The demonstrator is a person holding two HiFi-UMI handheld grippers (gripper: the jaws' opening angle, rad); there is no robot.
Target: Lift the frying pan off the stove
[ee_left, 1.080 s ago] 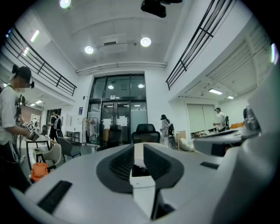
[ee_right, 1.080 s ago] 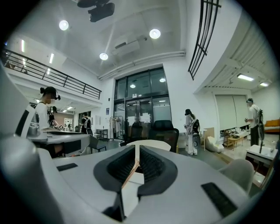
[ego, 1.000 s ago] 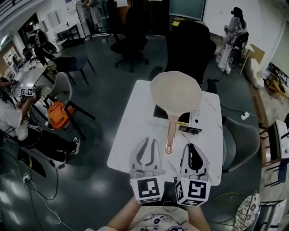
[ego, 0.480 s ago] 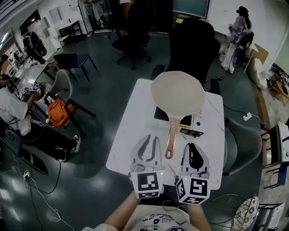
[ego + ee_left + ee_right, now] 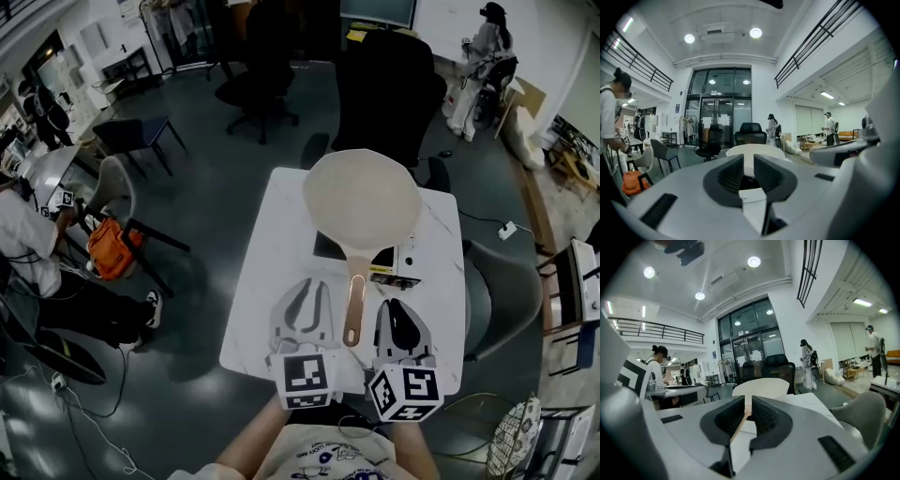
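Moved: left gripper (image 5: 302,285) and right gripper (image 5: 393,306) have crept forward, flanking the handle (image 5: 354,302).
Fingers: both pairs clenched, empty.
Frying pan (image 5: 361,199): on the stove (image 5: 401,264), on the table (image 5: 265,291).

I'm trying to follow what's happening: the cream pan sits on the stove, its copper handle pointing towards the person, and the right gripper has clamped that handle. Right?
Not quite. The right gripper is shut but holds nothing: the head view shows the handle of the pan lying just to its left, untouched. The rest is right.
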